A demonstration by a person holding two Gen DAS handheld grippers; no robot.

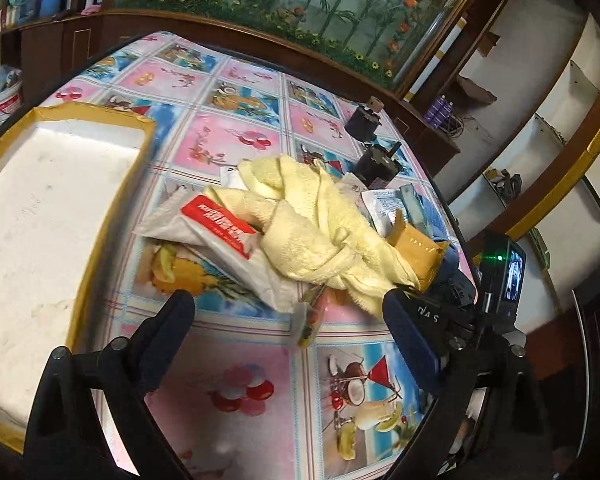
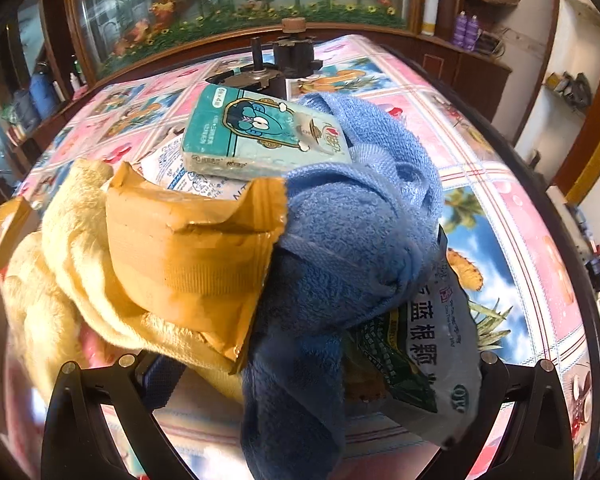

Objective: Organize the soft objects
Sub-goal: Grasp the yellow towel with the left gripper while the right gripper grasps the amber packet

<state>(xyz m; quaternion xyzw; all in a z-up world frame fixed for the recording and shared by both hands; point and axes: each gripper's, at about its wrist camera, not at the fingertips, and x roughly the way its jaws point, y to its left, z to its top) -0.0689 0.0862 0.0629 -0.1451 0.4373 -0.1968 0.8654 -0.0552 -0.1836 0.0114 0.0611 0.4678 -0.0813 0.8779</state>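
A heap of soft things lies mid-table. The pale yellow towel (image 1: 320,232) (image 2: 60,264) is knotted over a white tissue pack with a red label (image 1: 220,224). My left gripper (image 1: 290,320) is open just short of the heap, with a small clear packet (image 1: 308,320) lying between its fingers. In the right wrist view, a blue towel (image 2: 352,240) carries a teal tissue pack (image 2: 260,132), with an orange-brown pouch (image 2: 188,248) to its left and a green-and-white sachet (image 2: 420,344) to its right. My right gripper (image 2: 320,380) is open, and the blue towel hangs between its wide-set fingers.
A white foam box with a yellow taped rim (image 1: 112,216) sits left of the heap. Dark metal gear parts (image 1: 370,128) (image 2: 292,56) stand behind it. A white desiccant sachet (image 1: 384,204) rests among the items. The right gripper's camera body (image 1: 504,280) is close on the right.
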